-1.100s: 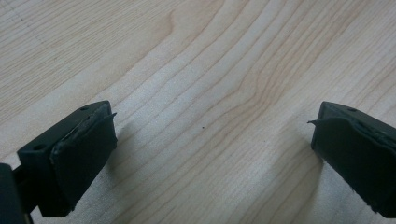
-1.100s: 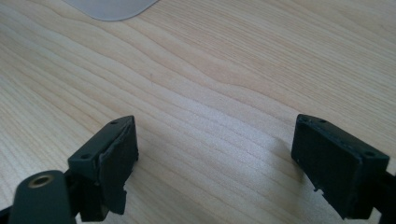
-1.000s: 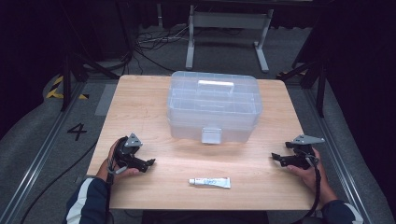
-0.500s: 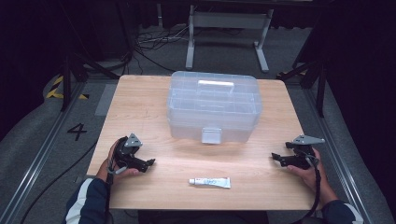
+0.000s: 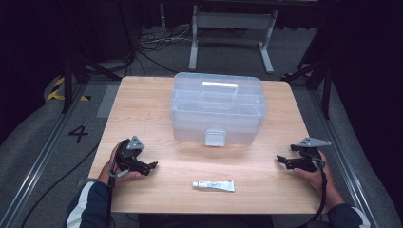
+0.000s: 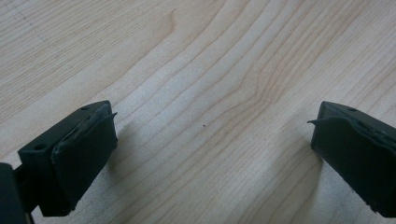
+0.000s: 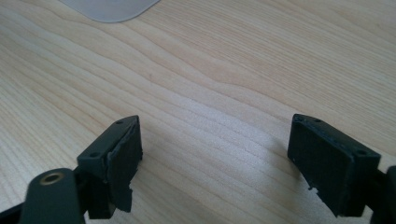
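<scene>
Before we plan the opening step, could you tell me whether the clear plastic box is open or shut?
Shut: the clear plastic box has its lid down flat, handle on top, and the front latch lies against its wall.

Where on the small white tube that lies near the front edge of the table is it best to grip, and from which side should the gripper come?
Probably grip the small white tube across its narrow middle, coming from straight above. It lies flat on the wooden table, long axis left to right, with free space on both long sides. Either open gripper, left gripper or right gripper, seems about equally near.
</scene>
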Demonstrator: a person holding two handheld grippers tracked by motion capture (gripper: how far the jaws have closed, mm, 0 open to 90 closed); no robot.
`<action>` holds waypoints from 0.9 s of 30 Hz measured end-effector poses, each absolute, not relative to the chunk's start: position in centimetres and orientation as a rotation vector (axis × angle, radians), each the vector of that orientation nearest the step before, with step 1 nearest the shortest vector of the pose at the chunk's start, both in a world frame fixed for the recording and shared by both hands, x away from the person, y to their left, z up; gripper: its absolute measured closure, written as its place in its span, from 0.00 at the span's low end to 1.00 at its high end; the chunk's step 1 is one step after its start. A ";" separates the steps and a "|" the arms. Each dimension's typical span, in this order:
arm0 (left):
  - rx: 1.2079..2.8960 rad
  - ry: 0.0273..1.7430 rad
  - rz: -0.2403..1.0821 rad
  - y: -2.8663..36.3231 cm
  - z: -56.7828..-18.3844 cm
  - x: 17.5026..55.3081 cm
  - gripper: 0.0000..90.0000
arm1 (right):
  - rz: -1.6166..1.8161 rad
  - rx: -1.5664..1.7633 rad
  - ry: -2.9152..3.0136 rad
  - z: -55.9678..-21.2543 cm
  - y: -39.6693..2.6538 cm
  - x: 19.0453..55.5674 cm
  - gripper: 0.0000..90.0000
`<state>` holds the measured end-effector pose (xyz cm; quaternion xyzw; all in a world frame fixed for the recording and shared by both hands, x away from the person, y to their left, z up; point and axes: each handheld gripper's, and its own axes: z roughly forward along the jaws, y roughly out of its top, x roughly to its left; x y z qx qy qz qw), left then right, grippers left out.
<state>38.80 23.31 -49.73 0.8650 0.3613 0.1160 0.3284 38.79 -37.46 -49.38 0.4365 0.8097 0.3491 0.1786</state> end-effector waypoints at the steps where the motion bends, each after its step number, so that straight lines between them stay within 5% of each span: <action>1: 2.264 0.946 0.304 23.3 -49.7 38.8 0.01 | 0.989 1.230 2.292 -49.4 -37.4 38.8 0.22; 27: 2.258 0.953 0.308 23.3 -49.8 38.8 0.01 | 1.137 1.064 2.266 -44.2 -36.2 37.6 0.25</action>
